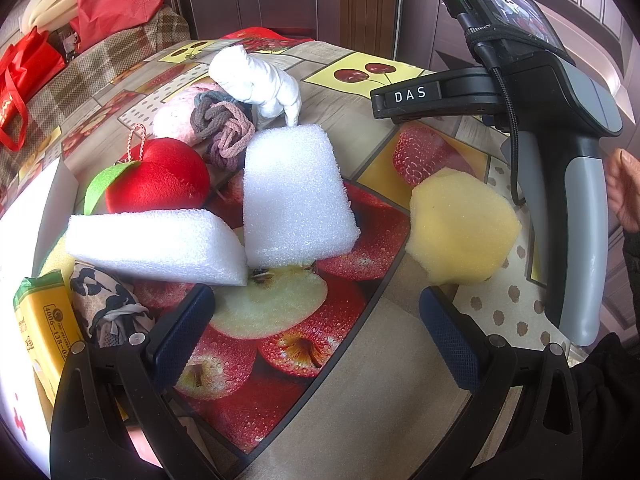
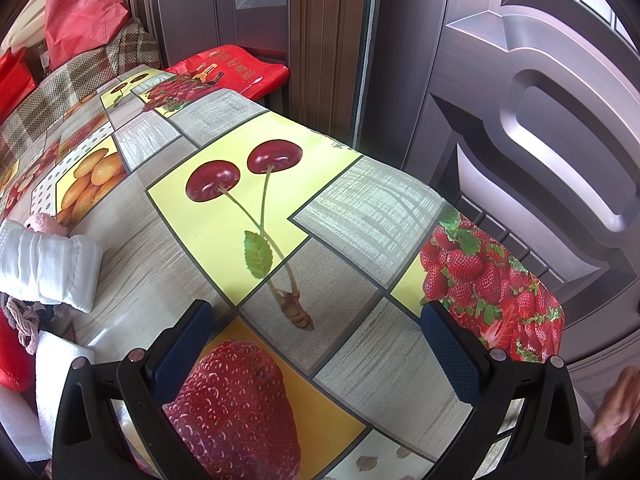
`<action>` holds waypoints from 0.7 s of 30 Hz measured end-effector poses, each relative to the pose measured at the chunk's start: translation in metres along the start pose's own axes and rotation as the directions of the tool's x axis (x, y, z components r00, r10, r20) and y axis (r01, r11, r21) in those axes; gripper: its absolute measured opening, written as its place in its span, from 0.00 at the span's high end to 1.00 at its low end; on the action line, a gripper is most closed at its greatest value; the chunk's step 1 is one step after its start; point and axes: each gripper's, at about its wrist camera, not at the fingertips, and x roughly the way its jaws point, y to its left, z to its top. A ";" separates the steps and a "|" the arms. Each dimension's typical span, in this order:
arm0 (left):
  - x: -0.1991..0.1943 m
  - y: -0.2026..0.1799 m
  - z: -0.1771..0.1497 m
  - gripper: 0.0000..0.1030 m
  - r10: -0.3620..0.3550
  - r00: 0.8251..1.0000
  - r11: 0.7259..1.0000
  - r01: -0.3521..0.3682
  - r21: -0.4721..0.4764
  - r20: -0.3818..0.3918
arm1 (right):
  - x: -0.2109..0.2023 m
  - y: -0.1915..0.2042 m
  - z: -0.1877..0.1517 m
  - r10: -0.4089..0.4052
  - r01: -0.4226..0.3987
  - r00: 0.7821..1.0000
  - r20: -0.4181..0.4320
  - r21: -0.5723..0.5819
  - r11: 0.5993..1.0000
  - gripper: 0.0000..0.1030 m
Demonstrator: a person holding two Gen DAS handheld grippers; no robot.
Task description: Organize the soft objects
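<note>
My left gripper (image 1: 318, 322) is open and holds nothing, low over the fruit-print tablecloth (image 1: 352, 360). Just ahead lie two white foam blocks (image 1: 160, 244) (image 1: 296, 196), one leaning on the other. Behind them sit a red plush apple (image 1: 164, 178), a knot of grey-pink cords (image 1: 224, 128), a pink fluffy piece (image 1: 176, 116) and a knotted white cloth (image 1: 256, 80). A yellow sponge (image 1: 460, 228) lies to the right. My right gripper (image 2: 318, 334) is open and empty over bare tablecloth (image 2: 360, 208); the white cloth (image 2: 48, 268) is far to its left.
A white box wall (image 1: 28, 240), a yellow packet (image 1: 48, 328) and a patterned cloth (image 1: 108, 304) crowd the near left. The right tool's handle (image 1: 576, 220) stands beside the sponge, a hand (image 1: 624, 192) next to it. The table edge (image 2: 552, 320) drops off toward a brown door (image 2: 540, 120).
</note>
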 end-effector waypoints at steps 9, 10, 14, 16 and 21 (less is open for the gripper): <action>0.000 0.000 0.000 0.01 0.001 1.000 1.000 -0.001 0.001 0.001 | 0.000 0.000 0.000 0.000 0.000 1.000 0.000 0.000 1.000 0.00; 0.000 0.000 0.000 0.01 0.002 1.000 1.000 -0.002 0.001 0.001 | 0.000 0.000 0.000 0.000 0.000 1.000 0.000 0.000 1.000 0.00; 0.000 -0.002 0.001 0.01 0.011 1.000 1.000 -0.011 0.007 0.006 | 0.000 0.000 0.000 0.000 0.000 1.000 0.000 0.000 1.000 0.00; -0.008 -0.009 -0.002 0.01 0.031 0.999 0.999 -0.032 0.023 0.022 | 0.000 0.000 0.000 0.000 0.000 1.000 0.000 0.000 1.000 0.00; -0.045 -0.026 -0.007 0.01 0.021 0.984 0.999 -0.029 0.041 0.175 | 0.000 0.004 0.002 -0.025 0.025 1.000 0.009 0.036 0.999 0.00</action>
